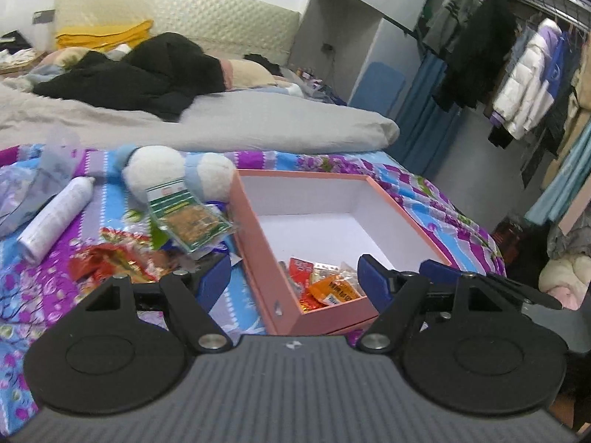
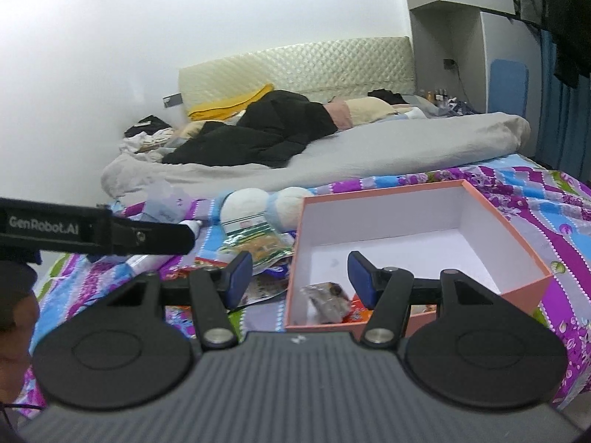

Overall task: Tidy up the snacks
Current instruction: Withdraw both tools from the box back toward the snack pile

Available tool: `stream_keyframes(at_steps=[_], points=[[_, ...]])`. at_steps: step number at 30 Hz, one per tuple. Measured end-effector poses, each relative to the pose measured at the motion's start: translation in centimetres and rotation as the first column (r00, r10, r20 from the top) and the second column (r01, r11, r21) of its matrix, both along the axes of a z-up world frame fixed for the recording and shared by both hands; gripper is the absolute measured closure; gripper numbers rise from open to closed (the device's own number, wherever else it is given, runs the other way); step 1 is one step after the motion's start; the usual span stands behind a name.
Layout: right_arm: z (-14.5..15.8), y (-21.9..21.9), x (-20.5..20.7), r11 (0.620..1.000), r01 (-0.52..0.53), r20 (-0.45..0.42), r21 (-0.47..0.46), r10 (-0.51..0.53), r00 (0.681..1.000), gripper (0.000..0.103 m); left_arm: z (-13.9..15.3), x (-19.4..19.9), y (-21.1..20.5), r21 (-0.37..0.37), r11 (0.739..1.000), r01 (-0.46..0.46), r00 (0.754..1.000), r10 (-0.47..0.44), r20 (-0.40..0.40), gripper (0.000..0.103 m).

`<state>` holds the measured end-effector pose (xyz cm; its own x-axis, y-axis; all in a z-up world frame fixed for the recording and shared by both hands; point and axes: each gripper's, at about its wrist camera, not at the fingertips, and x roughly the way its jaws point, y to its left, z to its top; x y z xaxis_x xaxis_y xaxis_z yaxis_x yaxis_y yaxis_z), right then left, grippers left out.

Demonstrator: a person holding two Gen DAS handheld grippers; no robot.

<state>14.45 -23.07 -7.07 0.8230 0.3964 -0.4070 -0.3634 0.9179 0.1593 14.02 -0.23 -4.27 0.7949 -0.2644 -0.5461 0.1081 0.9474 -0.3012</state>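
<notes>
- The snacks lay in two lots: a few packets, among them an orange sachet (image 1: 334, 291) and a red one (image 1: 301, 269), sat in the near corner of the pink box (image 1: 258, 258), between and just ahead of the left gripper's (image 1: 291, 277) fingertips; the rest were heaped on the bedspread (image 1: 37, 295) to the left of those jaws.
- In the loose heap the green-striped packet (image 1: 186, 217) lay on top, with a crumpled red wrapper (image 1: 110, 262) nearer the left fingertip.
- From the right wrist view, a clear crinkled packet (image 2: 327, 301) rested inside the box's near wall, between the right gripper's (image 2: 301, 277) fingertips.
- Both grippers stood spread wide and held nothing.
- By my judgement the packets would be light, soft and crackly, the film slippery; a pinch across a sealed edge or a flat corner should hold best, and a hard squeeze might crush the contents.
- The box looked like stiff card, light enough to slide if nudged.
- Print on the sachets and packets was too small or blurred to read; the only legible writing was "GenRobot.AI" on the strap (image 2: 92, 227) left of the right jaws.
- Farther left of the heap lay a white spray can (image 1: 55, 217), and beyond it a plush toy (image 1: 177, 173) touching the box's far corner.
</notes>
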Motion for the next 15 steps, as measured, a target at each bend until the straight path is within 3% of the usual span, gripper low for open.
stream_keyframes(at_steps=[11, 15], points=[[-0.4, 1.7, -3.5, 0.999, -0.033, -0.009, 0.007, 0.033, 0.999, 0.043, -0.8, -4.6, 2.5, -0.014, 0.999, -0.039, 0.999, 0.039, -0.027, 0.024], [-0.7, 2.1, -4.8, 0.999, -0.034, -0.016, -0.003, 0.034, 0.999, 0.043, -0.7, -6.6, 2.0, 0.094, 0.994, -0.064, 0.998, 0.062, 0.022, 0.024]])
